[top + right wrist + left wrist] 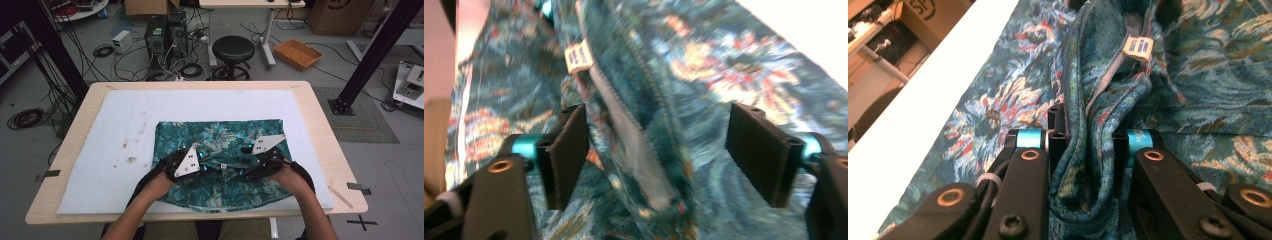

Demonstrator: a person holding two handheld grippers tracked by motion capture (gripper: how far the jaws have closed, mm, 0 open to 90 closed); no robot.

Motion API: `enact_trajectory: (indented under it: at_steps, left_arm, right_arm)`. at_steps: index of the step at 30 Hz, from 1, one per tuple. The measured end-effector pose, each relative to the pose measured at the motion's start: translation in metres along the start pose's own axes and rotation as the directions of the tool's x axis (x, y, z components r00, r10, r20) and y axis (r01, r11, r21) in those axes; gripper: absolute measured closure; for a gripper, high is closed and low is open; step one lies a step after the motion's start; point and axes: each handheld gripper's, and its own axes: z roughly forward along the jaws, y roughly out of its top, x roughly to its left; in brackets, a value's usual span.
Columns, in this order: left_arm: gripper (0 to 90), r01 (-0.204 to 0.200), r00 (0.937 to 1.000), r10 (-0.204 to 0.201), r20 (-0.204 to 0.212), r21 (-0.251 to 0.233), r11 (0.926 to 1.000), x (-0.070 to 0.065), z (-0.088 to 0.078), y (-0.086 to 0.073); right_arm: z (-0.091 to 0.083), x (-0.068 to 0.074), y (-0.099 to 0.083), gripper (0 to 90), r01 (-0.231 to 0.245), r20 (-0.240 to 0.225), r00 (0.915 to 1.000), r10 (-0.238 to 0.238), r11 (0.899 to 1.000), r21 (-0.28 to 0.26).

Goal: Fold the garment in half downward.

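Item: floral garment point(220, 145), teal, lying flat on white pad point(115, 130), toward its near edge. Raised waistband fold with label point(1138, 48) at garment's middle. Left gripper point(1087, 150) clamped on that fold; right gripper point(664, 155) spread wide astride it. Folding judged barely begun; right-side grasp outstanding.

Cloth point(220, 137) lies on pad point(125, 130), near pad's front edge. Left gripper point(202, 164) on cloth's left part, right gripper point(245, 167) on cloth's right part. Stool point(233, 50) behind pad.
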Motion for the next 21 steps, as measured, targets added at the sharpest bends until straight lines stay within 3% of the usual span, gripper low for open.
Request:
enact_trajectory:
  at_steps: [3,6,10,12,16,20,21]
  left_arm:
    - [72.1,0.012,0.9999,-0.012,0.003,0.004,0.9999,-0.001,-0.001,-0.001]
    - [49.7,0.079,0.9966,-0.079,0.025,0.004,0.9969,0.001,-0.003,-0.004]
    - [43.1,0.156,0.9872,-0.154,0.043,-0.057,0.9861,0.005,-0.016,-0.009]
    - [43.1,0.175,0.9840,-0.172,0.047,-0.073,0.9819,0.007,-0.023,-0.012]
    - [42.9,0.185,0.9819,-0.181,0.055,-0.063,0.9808,0.003,-0.031,-0.020]
    - [40.9,0.146,0.9843,-0.145,0.101,-0.003,0.9893,-0.010,-0.022,-0.024]
    - [40.9,0.139,0.9857,-0.139,0.095,0.005,0.9902,-0.014,-0.019,-0.024]
  right_arm:
    - [0.001,0.002,0.002,68.7,0.040,-0.004,0.9992,-0.040,0.999,0.013]
    - [-0.003,0.003,0.004,84.5,0.062,0.036,0.9974,-0.062,0.998,-0.015]
    - [-0.010,0.006,0.002,86.2,0.079,0.069,0.9947,-0.076,0.996,-0.041]
    - [-0.012,0.010,0.000,86.2,0.095,0.077,0.9928,-0.092,0.995,-0.037]
    - [-0.014,0.025,-0.004,86.2,0.165,0.110,0.9806,-0.162,0.986,-0.014]
    - [-0.014,0.029,-0.003,86.2,0.167,0.137,0.9773,-0.161,0.986,-0.030]
    - [-0.015,0.029,-0.002,86.2,0.164,0.140,0.9776,-0.158,0.986,-0.037]
